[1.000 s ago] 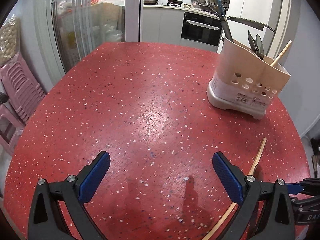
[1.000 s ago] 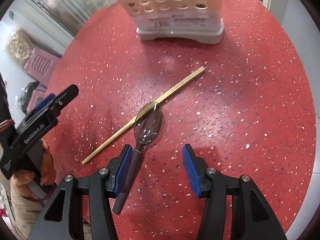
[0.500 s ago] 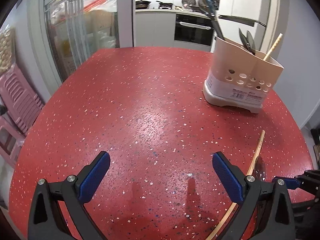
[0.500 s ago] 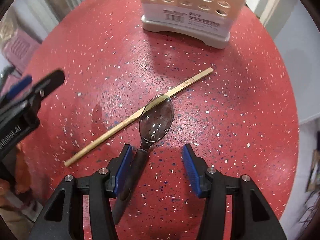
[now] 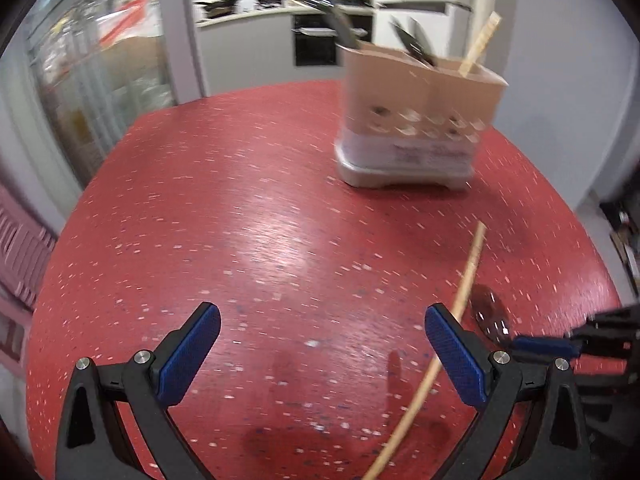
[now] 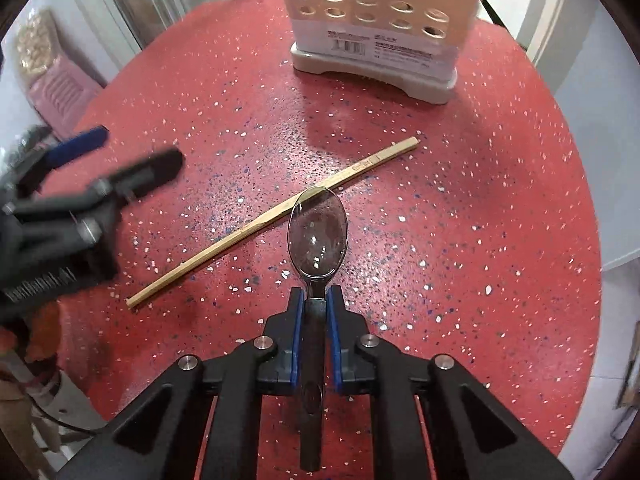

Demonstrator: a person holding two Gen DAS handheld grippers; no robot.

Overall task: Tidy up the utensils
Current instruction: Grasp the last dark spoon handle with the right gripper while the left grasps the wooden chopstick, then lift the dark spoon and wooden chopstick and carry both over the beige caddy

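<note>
The right gripper (image 6: pixel 316 300) was pointed steeply down at the red speckled table (image 6: pixel 460 216), and its blue pads were clamped tight on the dark handle of a spoon (image 6: pixel 318 236), right below the bowl. The spoon's bowl was aimed toward the utensil holder (image 6: pixel 376 28), with its tip overlapping a single wooden chopstick (image 6: pixel 272 220) that lay diagonally on the table. The beige holder stood near the table's far edge, well apart from the spoon, with dark utensils and another chopstick (image 5: pixel 480 46) seen sticking out of it in the left wrist view. A barcode sticker with small print was stuck near its base, too tiny to be read.

The left gripper (image 5: pixel 320 356) was held out to the side over bare table, tilted downward, jaws spread wide with nothing between them. Writing on its body was visible but blurred out.
</note>
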